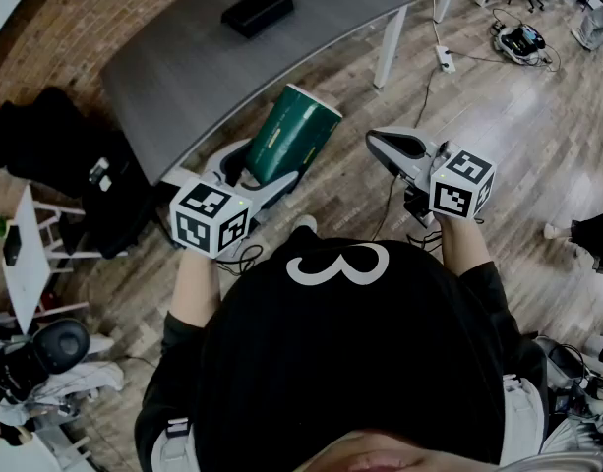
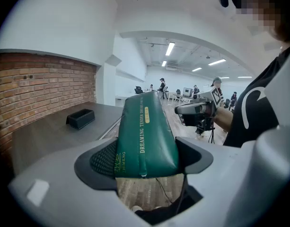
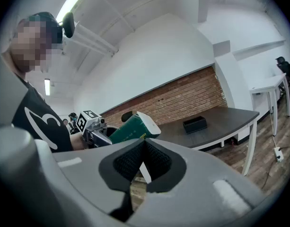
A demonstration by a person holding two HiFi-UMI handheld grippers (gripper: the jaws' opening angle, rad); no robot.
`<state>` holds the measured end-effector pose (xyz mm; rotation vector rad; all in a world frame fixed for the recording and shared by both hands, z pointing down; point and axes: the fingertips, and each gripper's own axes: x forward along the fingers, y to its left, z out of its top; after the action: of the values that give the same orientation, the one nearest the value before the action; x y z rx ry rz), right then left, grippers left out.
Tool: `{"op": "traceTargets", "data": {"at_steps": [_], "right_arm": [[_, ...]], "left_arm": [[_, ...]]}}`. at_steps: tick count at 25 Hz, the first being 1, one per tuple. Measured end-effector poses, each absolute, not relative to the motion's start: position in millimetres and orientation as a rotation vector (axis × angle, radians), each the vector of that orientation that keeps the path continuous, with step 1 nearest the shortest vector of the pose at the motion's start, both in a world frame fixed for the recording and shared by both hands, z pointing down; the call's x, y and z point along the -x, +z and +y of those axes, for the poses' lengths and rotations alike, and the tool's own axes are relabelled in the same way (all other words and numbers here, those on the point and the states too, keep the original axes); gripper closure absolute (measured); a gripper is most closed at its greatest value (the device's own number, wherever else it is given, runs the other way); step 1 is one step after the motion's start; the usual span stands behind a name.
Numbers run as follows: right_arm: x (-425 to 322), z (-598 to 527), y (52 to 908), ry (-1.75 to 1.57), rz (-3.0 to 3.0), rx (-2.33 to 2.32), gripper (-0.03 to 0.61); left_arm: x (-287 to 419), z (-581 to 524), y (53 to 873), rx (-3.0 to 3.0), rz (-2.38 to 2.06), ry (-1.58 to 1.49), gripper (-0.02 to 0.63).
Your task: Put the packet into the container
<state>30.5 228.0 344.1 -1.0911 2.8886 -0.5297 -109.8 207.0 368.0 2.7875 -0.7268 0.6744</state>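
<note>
The left gripper [image 2: 145,163] grips the green packet [image 2: 144,129] by its lower end with jaws wide, in the air just before the grey table [image 1: 183,77]. The black container [image 1: 257,10] stands on this table (well apart from the packet). The right gripper [image 3: 144,167], off the table's edge, has its jaws together and empty

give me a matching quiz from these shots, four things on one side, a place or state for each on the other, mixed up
Things:
1. green packet
2. black container
3. left gripper
4. right gripper

Place or state:
A. jaws together, nothing between them
B. sitting on the grey table
C. held up in the air, off the table
D. jaws wide, clamped on something

Pairs: 1-C, 2-B, 3-D, 4-A
</note>
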Motion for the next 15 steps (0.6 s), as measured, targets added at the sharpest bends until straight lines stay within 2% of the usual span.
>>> {"op": "traceTargets", "data": {"at_steps": [15], "right_arm": [[-41.7,223.9,353.1,-0.593,2.825,1.13,0.577]], "left_arm": [[98.2,202.5,372.7,-2.795,-0.675,0.656,0.213]]}}
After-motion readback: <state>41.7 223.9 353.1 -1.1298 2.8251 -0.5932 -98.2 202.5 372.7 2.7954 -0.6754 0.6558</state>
